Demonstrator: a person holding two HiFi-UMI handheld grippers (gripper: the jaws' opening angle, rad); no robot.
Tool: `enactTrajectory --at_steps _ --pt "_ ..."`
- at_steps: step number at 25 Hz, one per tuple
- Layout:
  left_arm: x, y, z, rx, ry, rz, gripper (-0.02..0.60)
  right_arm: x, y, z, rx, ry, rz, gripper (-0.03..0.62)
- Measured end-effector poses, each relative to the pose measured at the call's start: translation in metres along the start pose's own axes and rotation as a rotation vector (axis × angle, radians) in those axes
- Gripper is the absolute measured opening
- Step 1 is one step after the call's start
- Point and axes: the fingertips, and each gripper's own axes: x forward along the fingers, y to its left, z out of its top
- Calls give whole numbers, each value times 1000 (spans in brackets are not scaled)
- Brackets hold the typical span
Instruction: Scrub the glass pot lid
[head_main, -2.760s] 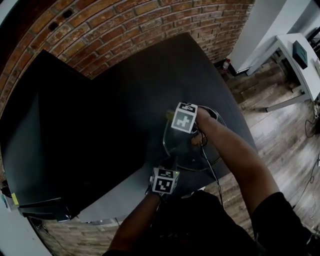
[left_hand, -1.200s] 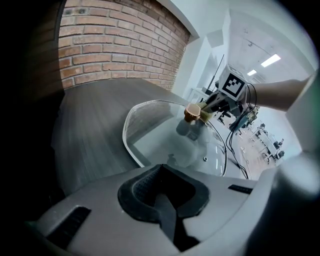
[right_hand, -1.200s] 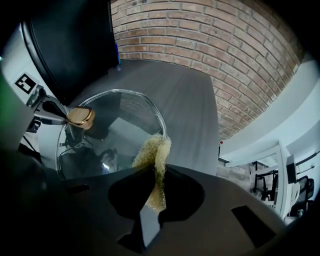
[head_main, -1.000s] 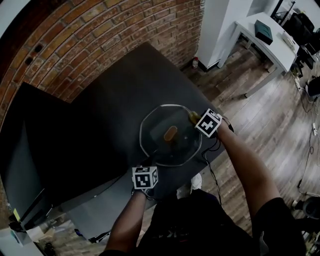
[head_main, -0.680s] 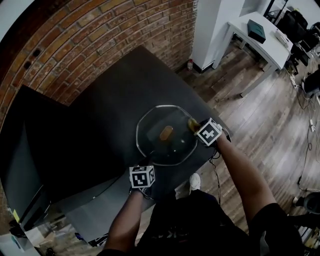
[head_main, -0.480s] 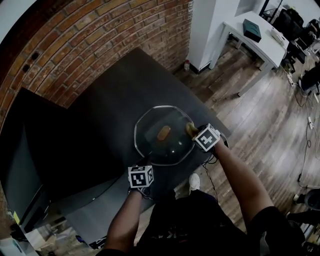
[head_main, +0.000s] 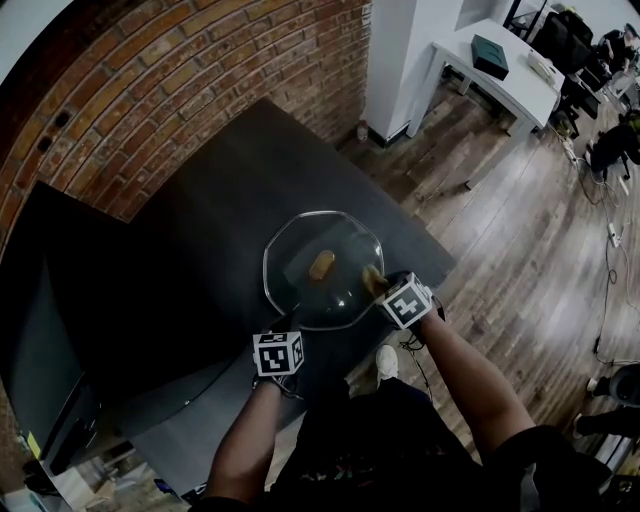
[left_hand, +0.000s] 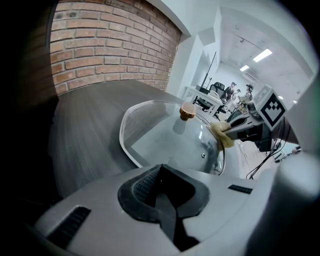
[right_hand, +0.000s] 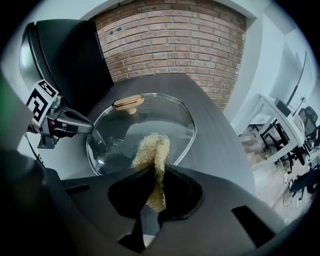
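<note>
A clear glass pot lid with a tan knob lies on the dark table. At the lid's near rim, my left gripper is shut on the edge; the right gripper view shows its fingertips at the rim. My right gripper is shut on a straw-coloured fibrous scrubber, which presses on the lid's near right rim. In the left gripper view the lid, the knob and the scrubber show, with the right gripper behind.
A brick wall backs the table. A dark flat panel stands at the left. The table's edge is just right of the lid, with wood floor below and a white desk beyond.
My right gripper has carried the scrubber along the lid's right rim, from the far right side toward me. The left gripper keeps its hold on the near rim.
</note>
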Motion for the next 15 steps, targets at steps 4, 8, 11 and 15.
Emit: enactTrajectory --at_steps 4,8,11,15 --pt "0 0 0 10 -1 -11 34 1 25 -3 29 -27 10 48" --pt "1 0 0 23 0 -24 34 2 45 -3 6 -30 -11 48" --pt "1 0 0 29 -2 -34 34 4 59 1 -10 -37 -1 48" --pt "0 0 0 35 -2 -45 34 8 80 5 -18 -35 27 48"
